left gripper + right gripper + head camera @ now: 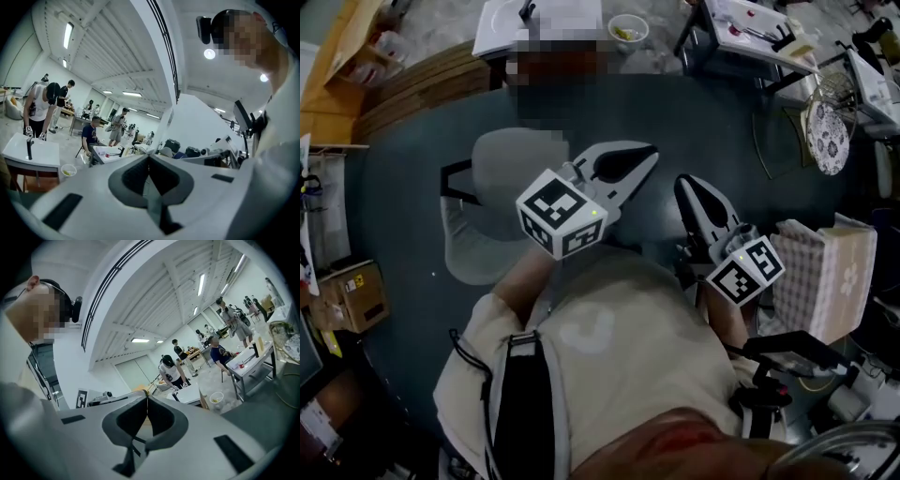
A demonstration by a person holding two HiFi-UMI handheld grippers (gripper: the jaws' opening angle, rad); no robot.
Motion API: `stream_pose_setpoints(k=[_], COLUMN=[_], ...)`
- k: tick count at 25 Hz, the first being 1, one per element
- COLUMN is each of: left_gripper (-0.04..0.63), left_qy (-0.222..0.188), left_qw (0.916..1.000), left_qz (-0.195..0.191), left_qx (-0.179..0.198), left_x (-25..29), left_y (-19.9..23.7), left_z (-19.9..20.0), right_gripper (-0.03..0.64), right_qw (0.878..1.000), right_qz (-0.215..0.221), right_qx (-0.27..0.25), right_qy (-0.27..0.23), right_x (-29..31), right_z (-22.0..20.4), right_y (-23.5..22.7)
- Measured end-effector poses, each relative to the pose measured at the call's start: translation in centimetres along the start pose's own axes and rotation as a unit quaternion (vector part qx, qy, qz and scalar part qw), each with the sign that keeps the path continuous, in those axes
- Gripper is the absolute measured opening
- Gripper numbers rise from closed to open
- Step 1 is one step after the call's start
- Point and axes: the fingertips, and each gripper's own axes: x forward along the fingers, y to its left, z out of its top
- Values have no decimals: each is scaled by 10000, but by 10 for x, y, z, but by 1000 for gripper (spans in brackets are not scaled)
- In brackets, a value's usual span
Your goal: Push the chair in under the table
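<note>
Both the left gripper (649,157) and the right gripper (685,184) have their jaws closed on nothing. The grey chair (492,159) stands low at the person's left, untouched, partly under the left gripper. A push from closed tips would likely slip off its smooth shell or slew it sideways, missing the table gap.

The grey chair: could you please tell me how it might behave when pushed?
The grey chair looks like a rigid shell, so it probably moves as one piece. The dark floor looks matte, so it may drag rather than glide. Its legs are hidden; tipping is unclear.
</note>
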Motion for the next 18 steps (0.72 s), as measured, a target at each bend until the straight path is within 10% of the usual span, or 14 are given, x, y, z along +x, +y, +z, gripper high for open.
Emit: stream_pose_setpoints(k=[18], left_gripper=[6], left_qy=[-85], left_qw=[9992], left_qz=[-174], left_qx=[-343], left_x=[-5], left_y=[112], left_z=[36], right_gripper=[11], right_qw=[9991], right_qz=[-353], right_qx=[-23], right_qy=[234], right_x=[101], right_z=[27], right_y=[-16])
